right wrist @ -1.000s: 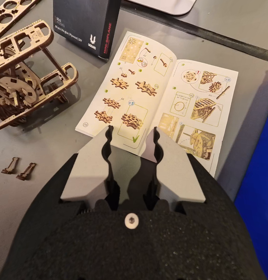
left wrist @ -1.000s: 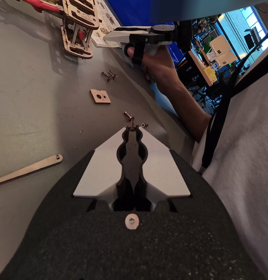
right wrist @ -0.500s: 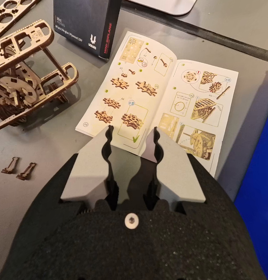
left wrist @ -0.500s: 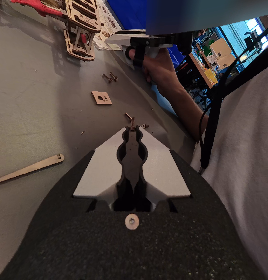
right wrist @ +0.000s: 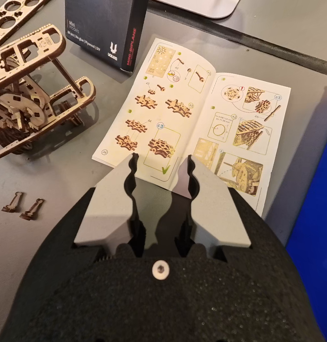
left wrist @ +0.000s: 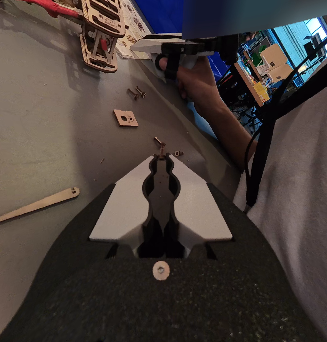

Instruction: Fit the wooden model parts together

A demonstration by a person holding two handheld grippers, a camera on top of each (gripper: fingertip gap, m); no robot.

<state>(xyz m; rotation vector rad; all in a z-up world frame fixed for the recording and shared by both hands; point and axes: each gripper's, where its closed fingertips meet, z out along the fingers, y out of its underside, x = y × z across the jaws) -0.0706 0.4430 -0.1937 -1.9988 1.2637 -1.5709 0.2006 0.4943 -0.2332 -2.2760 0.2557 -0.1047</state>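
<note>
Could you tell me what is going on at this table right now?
A person is assembling a wooden biplane model with two handheld grippers. The left gripper is shut on a small wooden pin at its fingers' tips. The right gripper is open and empty above the open instruction booklet. Two more pins lie loose on the grey table.

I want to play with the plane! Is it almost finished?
Mostly built: the wooden plane stands with both wings joined. In hand: the left tongs pinch one small wooden pin. Left: two pins and a small plate lie loose; the right tongs hang open over the booklet.
</note>
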